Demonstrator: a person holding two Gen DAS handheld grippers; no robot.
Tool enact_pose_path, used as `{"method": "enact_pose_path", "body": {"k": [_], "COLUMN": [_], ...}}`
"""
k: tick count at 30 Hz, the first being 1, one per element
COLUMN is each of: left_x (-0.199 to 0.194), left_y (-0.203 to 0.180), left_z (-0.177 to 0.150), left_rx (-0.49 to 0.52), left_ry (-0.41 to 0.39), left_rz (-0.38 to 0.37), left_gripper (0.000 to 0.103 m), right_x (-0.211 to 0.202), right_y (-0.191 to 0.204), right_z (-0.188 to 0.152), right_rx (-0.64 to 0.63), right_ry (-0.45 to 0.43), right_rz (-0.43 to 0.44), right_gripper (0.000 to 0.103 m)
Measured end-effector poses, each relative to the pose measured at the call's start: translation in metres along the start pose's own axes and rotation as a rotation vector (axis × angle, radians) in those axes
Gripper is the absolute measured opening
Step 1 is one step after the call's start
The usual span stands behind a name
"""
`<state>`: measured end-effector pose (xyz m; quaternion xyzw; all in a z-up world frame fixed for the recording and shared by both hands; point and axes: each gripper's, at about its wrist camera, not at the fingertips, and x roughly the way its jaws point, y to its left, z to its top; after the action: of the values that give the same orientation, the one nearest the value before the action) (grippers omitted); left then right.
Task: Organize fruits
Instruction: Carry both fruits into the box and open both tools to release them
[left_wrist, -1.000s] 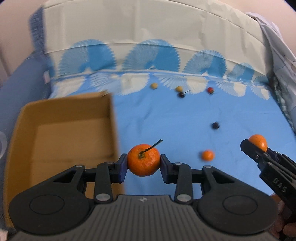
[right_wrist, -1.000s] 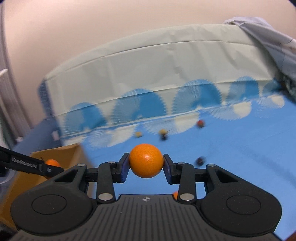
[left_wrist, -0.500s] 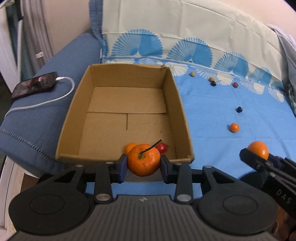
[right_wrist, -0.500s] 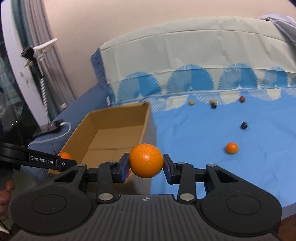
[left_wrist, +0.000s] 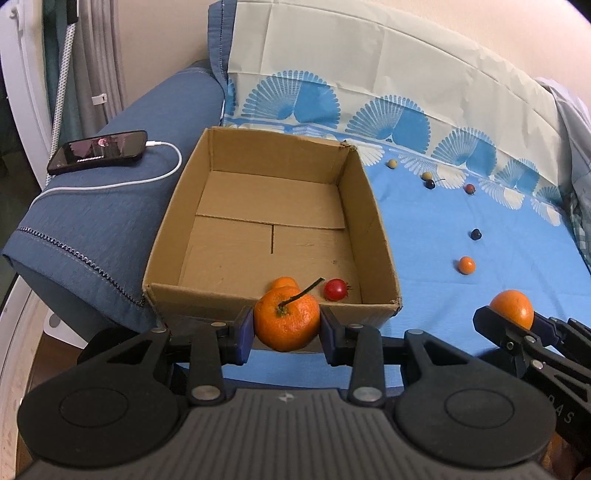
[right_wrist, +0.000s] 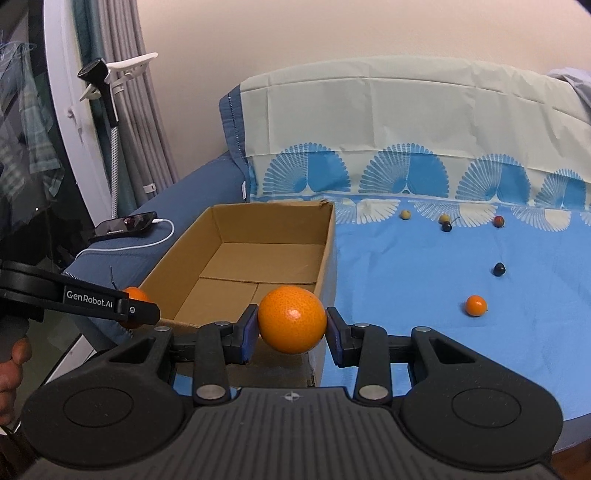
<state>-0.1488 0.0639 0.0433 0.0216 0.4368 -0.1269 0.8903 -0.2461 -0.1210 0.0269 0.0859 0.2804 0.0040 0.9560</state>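
My left gripper (left_wrist: 286, 328) is shut on a stemmed orange (left_wrist: 286, 318), held just in front of the near wall of an open cardboard box (left_wrist: 380, 236). Inside the box lie a small orange fruit (left_wrist: 283, 282) and a red cherry tomato (left_wrist: 336, 289). My right gripper (right_wrist: 291, 330) is shut on a smooth orange (right_wrist: 291, 319), held near the box's (right_wrist: 327, 251) near right corner. It also shows in the left wrist view (left_wrist: 511, 314), to the right of the box.
Small fruits lie on the blue sheet: a kumquat (left_wrist: 466, 264), dark cherries (left_wrist: 476, 234) (left_wrist: 429, 183), a red one (left_wrist: 470, 188) and yellow ones (left_wrist: 391, 163). A phone (left_wrist: 98, 150) with a white cable rests on the blue cushion left of the box.
Both grippers have swung left with their oranges and now face the box. The box's inside and the phone have come into view. Grips are unchanged.
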Motion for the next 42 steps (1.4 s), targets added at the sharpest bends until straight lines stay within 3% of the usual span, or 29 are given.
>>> {"method": "enact_pose_path", "body": {"k": [21,42], "left_x": [0.03,0.142], "left_y": [0.017,0.032], "left_z": [0.01,0.09], "left_rx": [-0.001,0.093], "left_ry": [0.026,0.089], "left_rz": [0.016,0.048], "left_gripper": [0.041,0.041], "right_x": [0.034,0.177], "right_y": [0.014,0.024], "right_z": [0.004,0.038], "right_rx": [-0.06,-0.115], "right_ry": [0.054,0.177], "right_rz": [-0.007,0.014], "right_gripper": [0.04,0.04]}}
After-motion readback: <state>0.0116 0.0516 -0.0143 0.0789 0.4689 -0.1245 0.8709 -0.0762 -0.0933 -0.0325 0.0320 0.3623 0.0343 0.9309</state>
